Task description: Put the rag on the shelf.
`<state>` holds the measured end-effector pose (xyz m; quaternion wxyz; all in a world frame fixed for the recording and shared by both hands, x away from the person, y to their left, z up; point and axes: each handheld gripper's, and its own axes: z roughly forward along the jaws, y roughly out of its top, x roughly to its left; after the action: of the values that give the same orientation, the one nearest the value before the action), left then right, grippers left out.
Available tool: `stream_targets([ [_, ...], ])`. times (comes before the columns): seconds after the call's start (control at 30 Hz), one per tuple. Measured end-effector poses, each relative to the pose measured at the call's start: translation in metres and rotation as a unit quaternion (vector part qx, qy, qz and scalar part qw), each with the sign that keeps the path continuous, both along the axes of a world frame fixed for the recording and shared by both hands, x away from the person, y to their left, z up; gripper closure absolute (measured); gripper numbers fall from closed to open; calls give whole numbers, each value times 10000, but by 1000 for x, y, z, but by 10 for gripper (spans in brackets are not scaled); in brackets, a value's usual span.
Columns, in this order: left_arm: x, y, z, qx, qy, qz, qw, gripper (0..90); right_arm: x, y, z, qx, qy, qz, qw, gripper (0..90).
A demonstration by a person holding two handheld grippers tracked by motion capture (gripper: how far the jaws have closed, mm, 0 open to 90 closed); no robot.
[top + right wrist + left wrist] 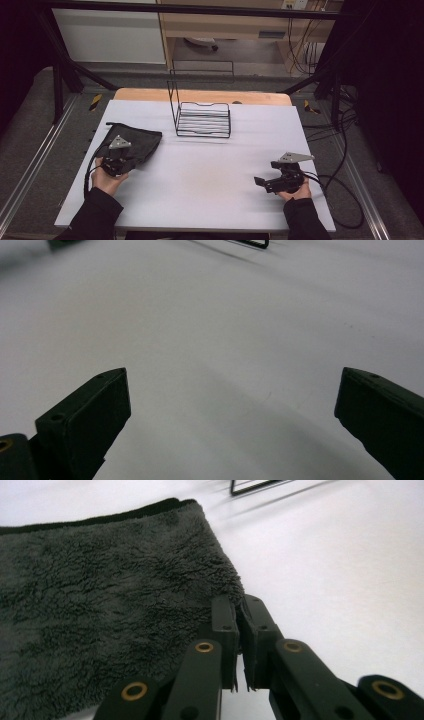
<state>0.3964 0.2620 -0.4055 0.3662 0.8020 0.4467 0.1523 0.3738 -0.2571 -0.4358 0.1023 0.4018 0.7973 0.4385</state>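
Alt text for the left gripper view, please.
The left gripper, jaws shut, pinches the near corner of a dark grey fleecy cloth lying on a white table. A corner of a black wire rack shows at the top edge.

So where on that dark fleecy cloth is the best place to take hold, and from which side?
At its near corner, coming in low from the person's side. The cloth lies flat, so only edges and corners offer anything to pinch; that corner is thin and juts toward the left gripper, whose jaws are already shut on it.
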Motion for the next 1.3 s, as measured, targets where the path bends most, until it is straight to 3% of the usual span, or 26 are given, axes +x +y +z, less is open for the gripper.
stream_targets([
  [0.27,-9,-17,4,-90,92,-305,9995,853,0,0,0,2,5,4,10000,20],
  [0.67,-25,-50,6,-262,286,-752,9964,853,0,1,-1,-12,33,1,10000,21],
  [1.3,-35,-106,11,-225,409,-1218,9915,853,0,3,-2,-52,49,2,10000,21],
])
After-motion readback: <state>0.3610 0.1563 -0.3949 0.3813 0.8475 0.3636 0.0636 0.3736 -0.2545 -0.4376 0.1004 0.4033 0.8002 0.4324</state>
